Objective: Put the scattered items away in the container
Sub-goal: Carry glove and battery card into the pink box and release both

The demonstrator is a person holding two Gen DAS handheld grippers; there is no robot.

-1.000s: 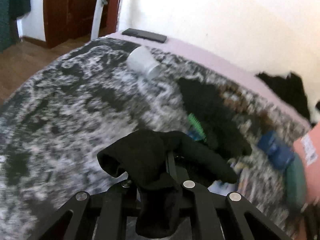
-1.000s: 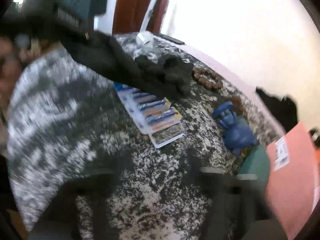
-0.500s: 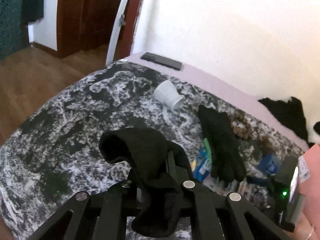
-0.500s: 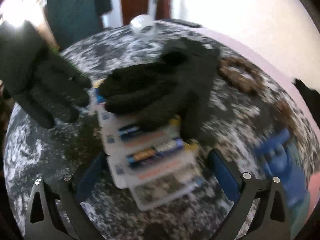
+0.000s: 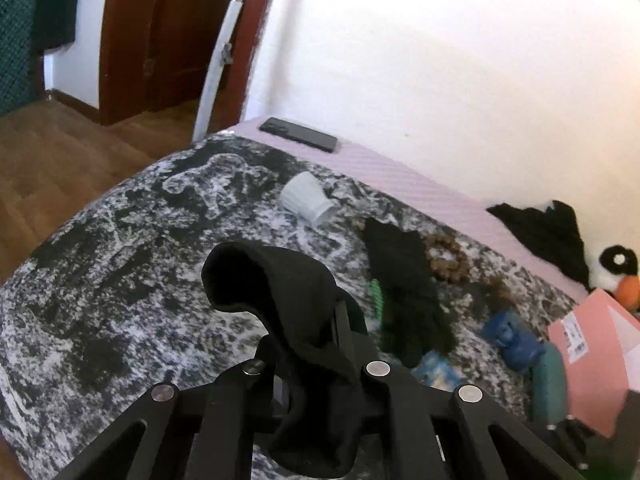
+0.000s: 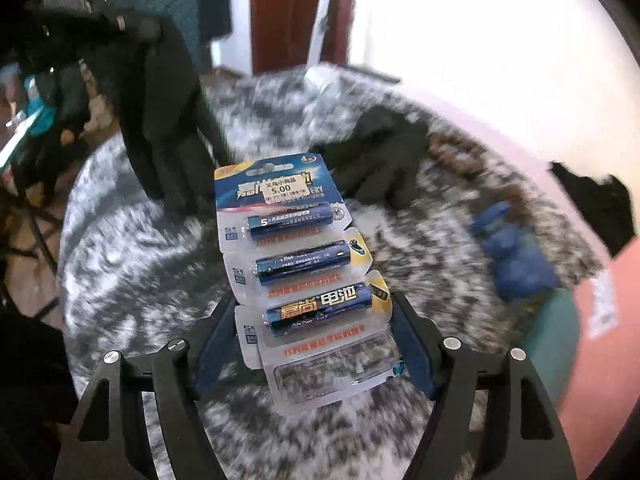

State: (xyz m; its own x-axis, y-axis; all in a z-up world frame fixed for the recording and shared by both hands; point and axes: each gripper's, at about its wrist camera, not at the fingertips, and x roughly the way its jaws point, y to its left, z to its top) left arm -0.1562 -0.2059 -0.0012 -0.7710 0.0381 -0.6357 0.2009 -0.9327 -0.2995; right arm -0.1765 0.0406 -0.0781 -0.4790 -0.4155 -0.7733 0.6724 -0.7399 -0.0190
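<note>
Two black gloves. One glove (image 5: 272,280) clamped in the left gripper (image 5: 340,316), fingers pressed together on the fabric, cuff flopping up and to the left, the rest hanging below the tips. The other glove (image 5: 404,280) flat on the mottled grey bedspread (image 5: 120,280), centre right of the left wrist view, fingers towards the bottom of the frame.

One battery blister pack (image 6: 296,240), centre of the right wrist view, sharp against a blurred background: three blue batteries counted, plus one empty pocket at the bottom. Clamped in the right gripper (image 6: 316,320), jaws just closing in on it, blue pads (image 6: 214,340) against both long edges of the lower card.

One white ribbed cup (image 5: 306,204) on its side, above and left of the flat glove. One string of brown beads (image 5: 446,258) just right of that glove. One blue toy figure (image 5: 510,338) further right, one teal object (image 5: 550,376) touching or just beside it; cannot tell which. One pink cardboard box (image 5: 596,360) at the right edge, against the teal object. One dark phone (image 5: 298,135) on the pink strip along the wall.

Clutter packed into the centre right and right of the left wrist view. Wide bare bedspread across the left and lower left. Bed edge curving down the left side, wooden floor (image 5: 60,160) beyond it. White wall close behind the far edge.
</note>
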